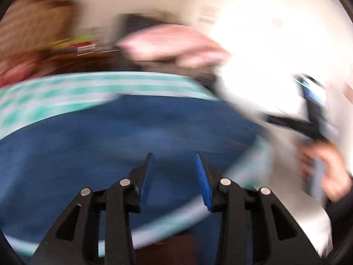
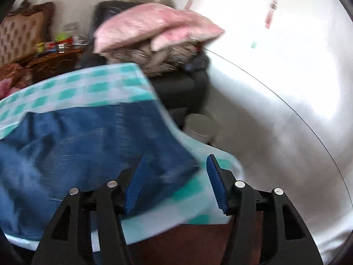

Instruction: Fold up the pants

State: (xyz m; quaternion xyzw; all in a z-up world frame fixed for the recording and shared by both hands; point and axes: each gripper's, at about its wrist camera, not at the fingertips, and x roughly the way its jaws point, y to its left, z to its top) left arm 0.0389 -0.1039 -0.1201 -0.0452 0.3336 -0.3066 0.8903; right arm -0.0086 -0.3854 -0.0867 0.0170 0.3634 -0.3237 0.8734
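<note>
Blue denim pants (image 1: 132, 132) lie spread on a table covered with a teal-and-white checked cloth (image 1: 55, 92). My left gripper (image 1: 174, 161) is open and empty above the pants; this view is badly blurred. In the right wrist view the pants (image 2: 99, 137) lie across the checked cloth (image 2: 88, 84), their right end near the table's corner. My right gripper (image 2: 176, 163) is open and empty just above that end of the pants. The other gripper, held in a hand (image 1: 328, 167), shows at the right of the left wrist view.
A dark armchair (image 2: 187, 86) stacked with pink pillows (image 2: 154, 26) stands behind the table. A wooden cabinet (image 2: 55, 61) with small items is at the back left. A pale round container (image 2: 200, 125) sits on the white floor beside the table.
</note>
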